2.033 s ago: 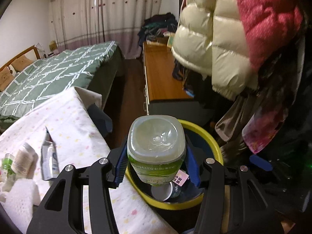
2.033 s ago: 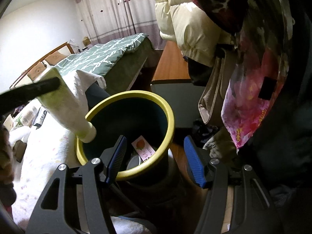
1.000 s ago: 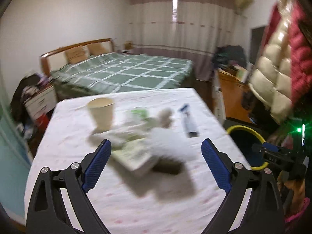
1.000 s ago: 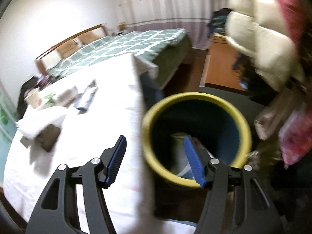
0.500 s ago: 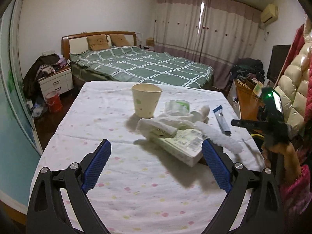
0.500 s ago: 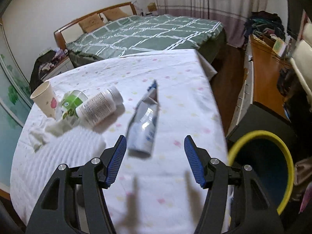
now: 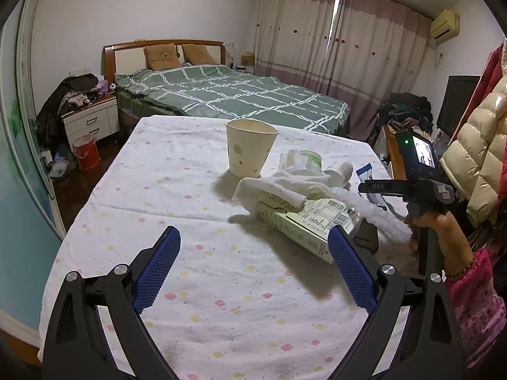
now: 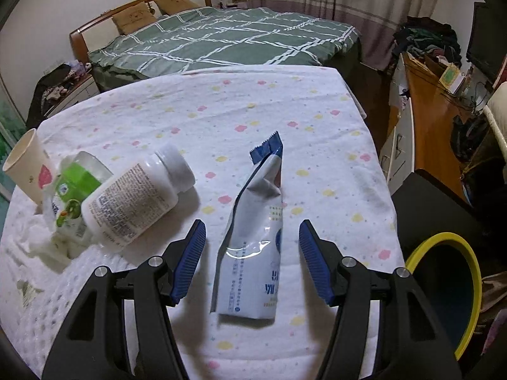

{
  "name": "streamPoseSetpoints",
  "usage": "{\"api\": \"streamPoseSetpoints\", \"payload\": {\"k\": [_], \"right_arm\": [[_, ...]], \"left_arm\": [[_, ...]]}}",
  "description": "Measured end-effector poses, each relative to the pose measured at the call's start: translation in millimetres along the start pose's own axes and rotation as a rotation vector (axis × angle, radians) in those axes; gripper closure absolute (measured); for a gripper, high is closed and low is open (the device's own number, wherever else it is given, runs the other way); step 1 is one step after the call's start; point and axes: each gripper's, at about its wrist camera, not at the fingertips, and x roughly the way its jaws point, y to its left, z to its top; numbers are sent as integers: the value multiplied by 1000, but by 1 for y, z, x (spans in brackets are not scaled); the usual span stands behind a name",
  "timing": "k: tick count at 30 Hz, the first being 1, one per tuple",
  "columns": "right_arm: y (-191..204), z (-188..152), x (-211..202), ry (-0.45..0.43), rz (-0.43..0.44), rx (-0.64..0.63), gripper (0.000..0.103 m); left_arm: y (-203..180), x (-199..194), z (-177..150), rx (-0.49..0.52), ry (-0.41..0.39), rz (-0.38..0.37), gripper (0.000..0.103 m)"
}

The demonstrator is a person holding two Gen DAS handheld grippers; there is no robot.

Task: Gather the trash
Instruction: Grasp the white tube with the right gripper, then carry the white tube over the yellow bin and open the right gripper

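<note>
My right gripper [image 8: 252, 237] is open, its jaws either side of a flat white-and-blue pouch [image 8: 255, 237] lying on the flowered tablecloth [image 8: 240, 117]. A white pill bottle [image 8: 133, 202] lies on its side to the left, beside a green-labelled cup [image 8: 74, 186] and a paper cup [image 8: 27, 164]. My left gripper [image 7: 253, 262] is open and empty above the cloth, short of a carton [image 7: 309, 224] under a white towel [image 7: 282, 186]. The paper cup [image 7: 250, 147] stands behind them.
A yellow-rimmed bin [image 8: 462, 288] stands off the table's right edge. A green bed [image 7: 228, 95] lies beyond the table, a wooden cabinet [image 8: 427, 117] to the right. The hand with the right gripper [image 7: 421, 190] shows at the table's right side.
The left gripper let a bottle drop into the bin, then swung back over the table. The right gripper left the bin and moved down over the pouch.
</note>
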Motion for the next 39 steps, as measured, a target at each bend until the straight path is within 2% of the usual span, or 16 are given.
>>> {"api": "streamPoseSetpoints", "payload": {"k": [8,18,25,33,39], "right_arm": [[-3,-8,-3,-6,-16,-8,71],[-9,-24,-18,-21,24,14,73],[-23,-40,-46,-58,41,35,73],[-58,-67,-84,-115,33,97,73],[-100,-87,-102,-139,-20,160,73]], "left_arm": [[-3,7,-3,1,16,-5,10],[-9,6,-6,12,15,-7,10],[-15,5,-9,24,15,-15,10],[-23,0,-11,43,11,-21,10],[-32,-1,-12,62,13,-25,10]]}}
